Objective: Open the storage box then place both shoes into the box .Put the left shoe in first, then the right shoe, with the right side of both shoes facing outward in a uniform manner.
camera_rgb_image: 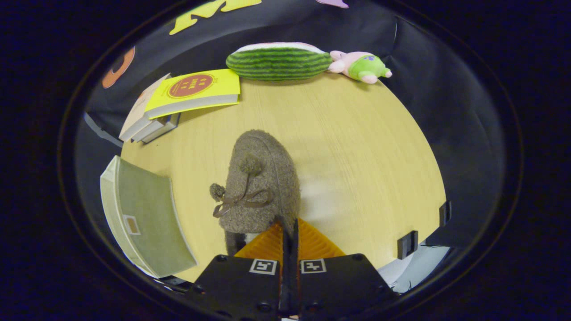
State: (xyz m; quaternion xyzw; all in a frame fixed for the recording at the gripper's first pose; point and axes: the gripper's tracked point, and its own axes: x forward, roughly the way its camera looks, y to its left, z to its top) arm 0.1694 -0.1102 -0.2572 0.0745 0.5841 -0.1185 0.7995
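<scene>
tongs (pixel 289 232) drawn together, the two fingers nearly meeting, pinched on the heel rim of a fuzzy brown shoe (pixel 261 187); both fingers seem to press the thin collar edge. shoe hangs just ahead of the fingers, toe pointing away, bow and pompoms on top. judgement: light, soft, floppy fleece; the upper gives under pressure, so the grip at the heel collar is the firmest hold and not slippery, though the toe may swing. pale wooden surface (pixel 357 147) lies beneath. grey-green storage box (pixel 147 218) sits to the left of the shoe, near. beyond: stack of books (pixel 192 91), watermelon plush (pixel 279 60), pink and green plush toy (pixel 361 66) against the black cloth wall.
</scene>
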